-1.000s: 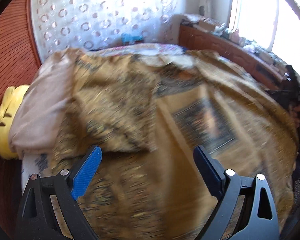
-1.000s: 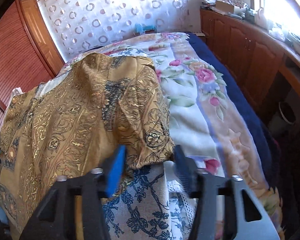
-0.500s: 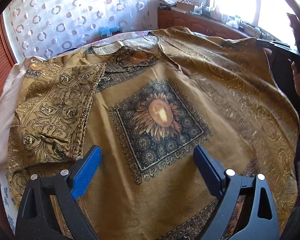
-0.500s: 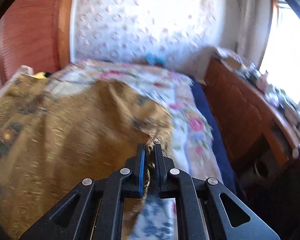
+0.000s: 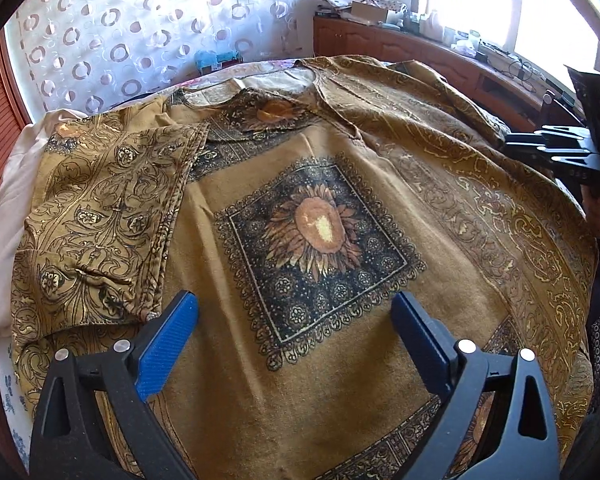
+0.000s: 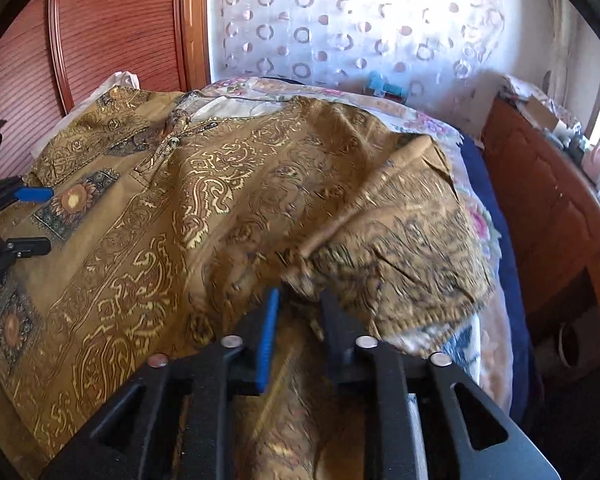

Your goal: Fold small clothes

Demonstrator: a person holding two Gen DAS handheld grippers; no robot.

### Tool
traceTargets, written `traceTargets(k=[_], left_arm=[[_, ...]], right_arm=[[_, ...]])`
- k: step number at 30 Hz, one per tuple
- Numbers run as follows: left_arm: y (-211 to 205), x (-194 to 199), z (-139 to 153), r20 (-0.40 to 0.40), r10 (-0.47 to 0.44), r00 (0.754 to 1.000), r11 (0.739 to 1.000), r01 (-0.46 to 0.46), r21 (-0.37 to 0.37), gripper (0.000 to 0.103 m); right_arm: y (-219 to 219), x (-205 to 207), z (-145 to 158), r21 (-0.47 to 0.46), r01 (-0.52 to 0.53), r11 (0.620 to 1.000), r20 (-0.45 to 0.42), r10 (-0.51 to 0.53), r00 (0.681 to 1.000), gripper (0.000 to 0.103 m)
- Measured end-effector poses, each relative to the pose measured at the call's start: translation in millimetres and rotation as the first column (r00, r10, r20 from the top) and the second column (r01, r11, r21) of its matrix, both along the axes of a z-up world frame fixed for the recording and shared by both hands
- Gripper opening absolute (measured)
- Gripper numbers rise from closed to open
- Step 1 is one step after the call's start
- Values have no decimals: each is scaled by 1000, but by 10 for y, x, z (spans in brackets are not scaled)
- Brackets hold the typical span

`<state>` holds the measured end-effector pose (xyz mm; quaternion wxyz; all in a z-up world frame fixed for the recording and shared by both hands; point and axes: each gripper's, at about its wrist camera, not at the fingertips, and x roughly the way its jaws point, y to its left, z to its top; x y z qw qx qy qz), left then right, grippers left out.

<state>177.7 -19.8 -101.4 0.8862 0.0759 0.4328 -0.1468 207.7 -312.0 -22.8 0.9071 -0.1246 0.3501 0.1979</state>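
Since 1 s ago r tool (image 6: pixel 298 308) dragged r sleeve (image 6: pixel 400 248) inward, jaws just reopened, cloth between, grip released | l tool (image 5: pixel 294 316) wide open, empty, above shirt (image 5: pixel 316 232) on bed (image 6: pixel 496 200) | l sleeve (image 5: pixel 100 220) folded; r sleeve, body folds left

Motion blurs the garment's sleeve (image 6: pixel 400 248) beyond the right gripper's (image 6: pixel 298 312) fingers (image 6: pixel 269 332).

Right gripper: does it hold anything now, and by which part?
It seems to hold nothing. The right gripper has just been opening its jaws; a bunched sleeve fold of the garment lies between them, apparently not pressed.
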Motion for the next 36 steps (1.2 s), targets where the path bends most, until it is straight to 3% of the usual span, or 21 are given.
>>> traceTargets(k=[1,3,8,12,15,21,25,26,30,32,36], left_arm=[[0,0,1,0,0,1000,1000,0,0,98],[1,-1,0,0,0,1000,1000,0,0,98],[1,0,1,0,0,1000,1000,0,0,98],[0,-4,3,0,0,1000,1000,0,0,98],[1,-1,1,0,1,1000,1000,-1,-1,98],[2,-3,1,0,1,1000,1000,-1,-1,98],[1,-2,1,0,1,1000,1000,-1,-1,98],[1,-2,0,0,1,1000,1000,-1,-1,98],[1,-3,0,0,1,1000,1000,-1,-1,98],[0,-2,0,0,2,1000,1000,-2,-1,98],[0,-5,1,0,2,1000,1000,-2,-1,98]], right_arm=[[-46,25,18,11,4,1000,-1,-4,1000,32],[-169,-35,124,41,17,999,7,-17,1000,46],[-489,-180,281,93,87,992,61,-92,994,57],[-711,-19,205,117,219,969,38,-225,974,59],[-795,249,50,107,314,943,-29,-313,949,59],[-842,592,-102,204,358,911,-157,-330,931,59],[-968,680,-84,254,379,890,-192,-338,921,58],[-961,706,-92,255,379,890,-192,-337,922,56],[-973,692,41,240,358,902,-150,-330,932,18],[-924,649,69,222,348,911,-108,-332,937,9],[-786,504,202,210,307,928,-22,-310,951,9]])
